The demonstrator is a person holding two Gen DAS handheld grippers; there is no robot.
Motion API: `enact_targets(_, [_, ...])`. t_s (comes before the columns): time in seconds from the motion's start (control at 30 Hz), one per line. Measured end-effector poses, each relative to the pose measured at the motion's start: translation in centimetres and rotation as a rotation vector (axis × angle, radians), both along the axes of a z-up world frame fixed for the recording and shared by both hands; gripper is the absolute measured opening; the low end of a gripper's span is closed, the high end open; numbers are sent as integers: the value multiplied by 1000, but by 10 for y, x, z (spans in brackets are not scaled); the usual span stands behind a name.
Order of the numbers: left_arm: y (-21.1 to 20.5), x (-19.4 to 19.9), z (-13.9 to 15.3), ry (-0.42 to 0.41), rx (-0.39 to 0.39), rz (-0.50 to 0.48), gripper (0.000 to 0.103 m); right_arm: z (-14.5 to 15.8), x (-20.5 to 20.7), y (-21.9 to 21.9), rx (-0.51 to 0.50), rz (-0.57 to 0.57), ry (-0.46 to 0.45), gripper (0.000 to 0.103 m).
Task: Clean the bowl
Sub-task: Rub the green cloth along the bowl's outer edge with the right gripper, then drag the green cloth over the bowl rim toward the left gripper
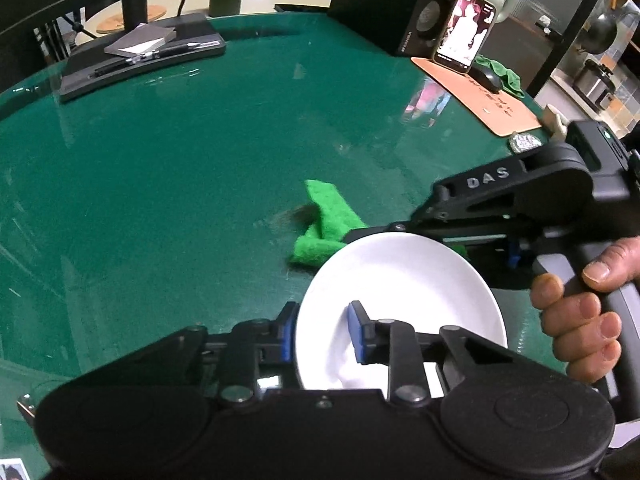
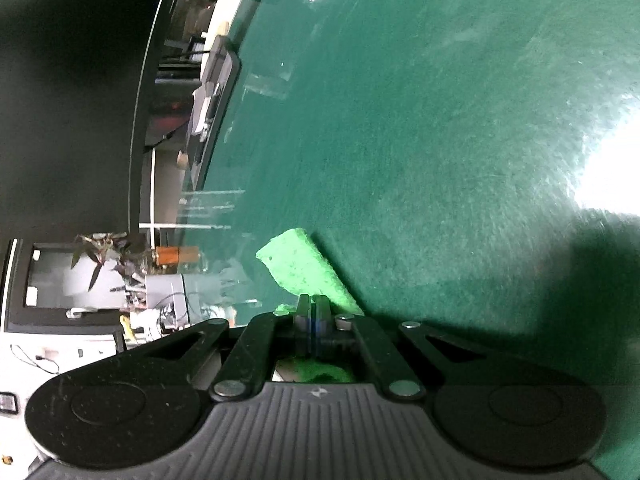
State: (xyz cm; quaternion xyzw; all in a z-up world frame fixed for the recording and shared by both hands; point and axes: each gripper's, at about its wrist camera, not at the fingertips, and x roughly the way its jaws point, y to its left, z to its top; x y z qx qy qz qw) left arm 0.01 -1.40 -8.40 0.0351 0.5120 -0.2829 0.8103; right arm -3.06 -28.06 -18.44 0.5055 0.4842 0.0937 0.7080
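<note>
A shallow white ceramic bowl (image 1: 400, 304) sits tilted over the glossy dark-green tabletop (image 1: 180, 168), its rim caught between the blue pads of the left gripper (image 1: 322, 334): one pad lies inside the bowl, the other outside, the jaws narrowed onto the wall. Just beyond the bowl's far rim, the right gripper (image 1: 352, 235), lettered "DAS" on its black arm and held by a bare hand (image 1: 580, 308), reaches in from the right; its jaws are pressed together on a bright green scouring pad (image 2: 304, 272), whose free end trails onto the table. Farther back stand a flat black monitor base (image 1: 140, 56) carrying a grey notepad and pens, a black speaker (image 1: 424, 12) with small unreadable lettering, a lit smartphone (image 1: 466, 30) propped upright, and a tan mouse mat (image 1: 488, 100) with a black mouse (image 1: 486, 76) and printed writing too blurred to read.
</note>
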Motion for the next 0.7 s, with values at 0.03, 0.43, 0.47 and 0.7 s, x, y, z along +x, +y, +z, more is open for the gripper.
enact_targets(0.03, [4,2,2,4,-6,7,27,-1,-2,-2,7,-11,6,0])
enact_targets(0.43, [7,18,0,36,7,52,27,-7,-26,-33,128,-8,95,2])
enact_targets(0.47, [5,19,1,35,19,48,28,-10,-21,-32,147,-16,102,2])
enact_targets(0.7, [1,20,1,45,43,35,31,-8,22,-5,185,41,45,3])
